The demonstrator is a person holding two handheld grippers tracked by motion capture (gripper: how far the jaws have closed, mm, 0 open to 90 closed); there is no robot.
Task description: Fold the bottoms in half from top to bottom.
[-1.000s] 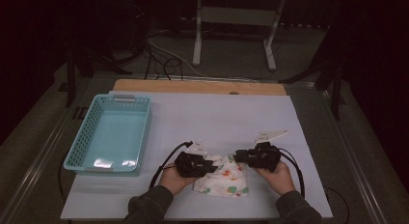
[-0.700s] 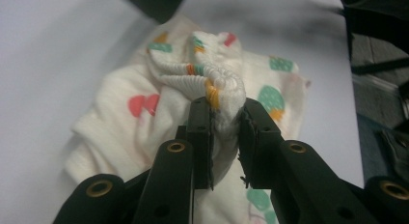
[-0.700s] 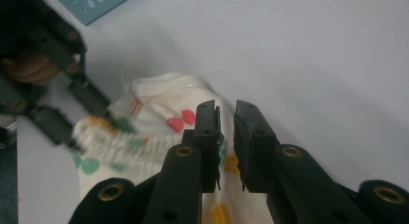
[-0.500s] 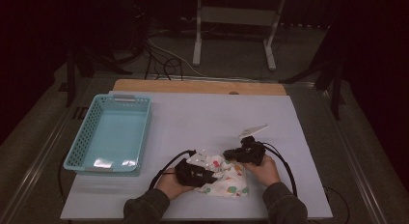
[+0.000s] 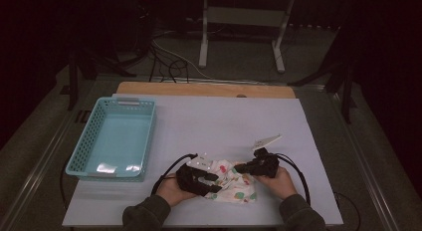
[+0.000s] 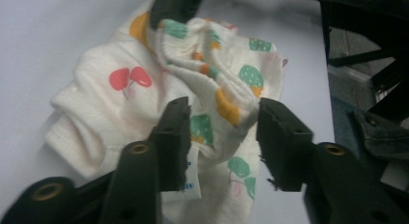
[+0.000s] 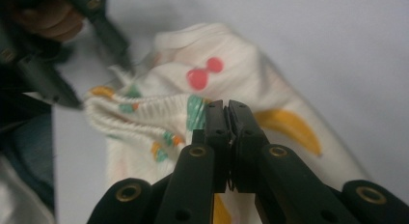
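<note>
The pale, smooth worktop (image 5: pixel 209 126) carries a turquoise plastic basket (image 5: pixel 113 139) with perforated walls at the left. At the near edge lies a crumpled, ribbed white cloth (image 5: pixel 234 182) with printed fruits. The left gripper (image 6: pixel 222 132) has just been opening, its fingers spread around a fold; the right gripper (image 7: pixel 226 119) has fingers pressed together, pinching the cloth edge.

The left claw (image 6: pixel 223 137) stands with its two black jaws apart and has just been opening; a bunched fold of a white knit baby garment (image 6: pixel 120 108), printed with red cherries, green trees and orange shapes, lies between them, and the pads do not press it. The garment lies crumpled on the pale desk (image 6: pixel 53 35), a small white label showing by the left jaw. At its far edge the right claw (image 6: pixel 174 4), dark and blurred, sits on the ribbed hem
</note>
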